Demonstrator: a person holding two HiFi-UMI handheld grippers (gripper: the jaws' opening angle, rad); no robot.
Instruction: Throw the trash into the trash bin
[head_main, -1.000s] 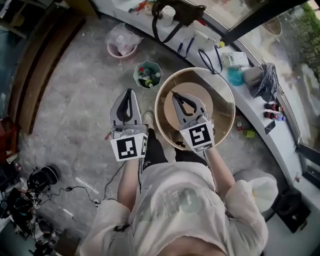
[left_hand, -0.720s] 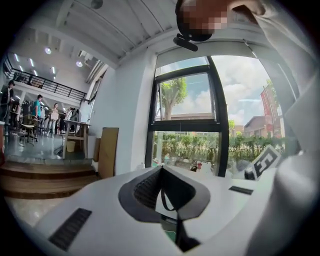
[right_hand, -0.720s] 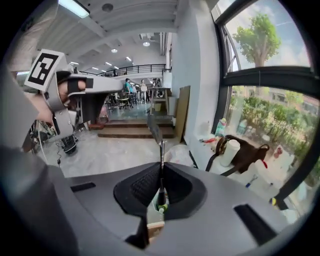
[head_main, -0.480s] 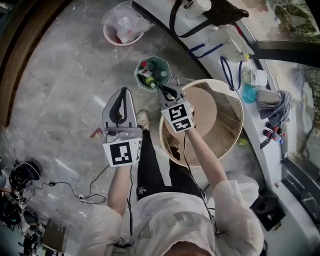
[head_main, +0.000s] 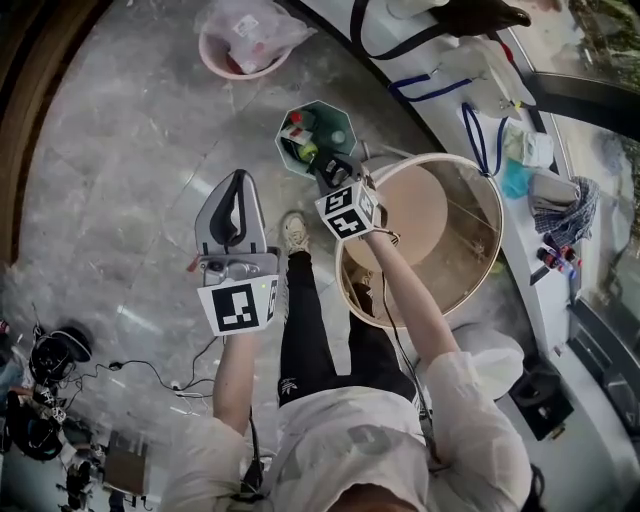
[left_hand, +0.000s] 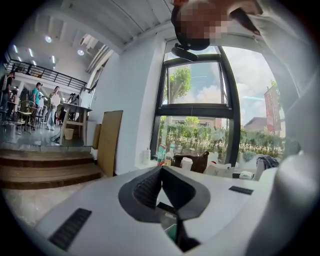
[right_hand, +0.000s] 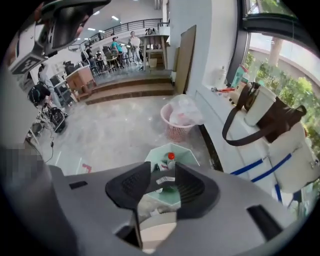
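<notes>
An octagonal green trash bin (head_main: 345, 112) stands on the floor, holding bottles and other rubbish; the right gripper view shows it (right_hand: 186, 152) with a red-capped bottle (right_hand: 171, 157) inside. My right gripper (head_main: 335, 165) points steeply down over the bin's near edge, its jaws opening. A small dark piece with a white label (right_hand: 164, 180) shows between the parted jaws (right_hand: 162, 182); whether a pad still touches it I cannot tell. My left gripper (head_main: 237, 178) hangs over bare floor to the left of the bin, jaws shut and empty, also in its own view (left_hand: 161, 168).
A round wooden table (head_main: 485, 190) stands right of the bin, close to my right arm. A pink basket (head_main: 235, 60) with a plastic bag sits farther off. A counter with a black bag (right_hand: 252, 117) runs along the window. The person's shoe (head_main: 294, 232) is beside the bin.
My right gripper has swung from above the round table to the left, over the green bin, and its jaws have parted. The left gripper has shifted a little and stays shut.
</notes>
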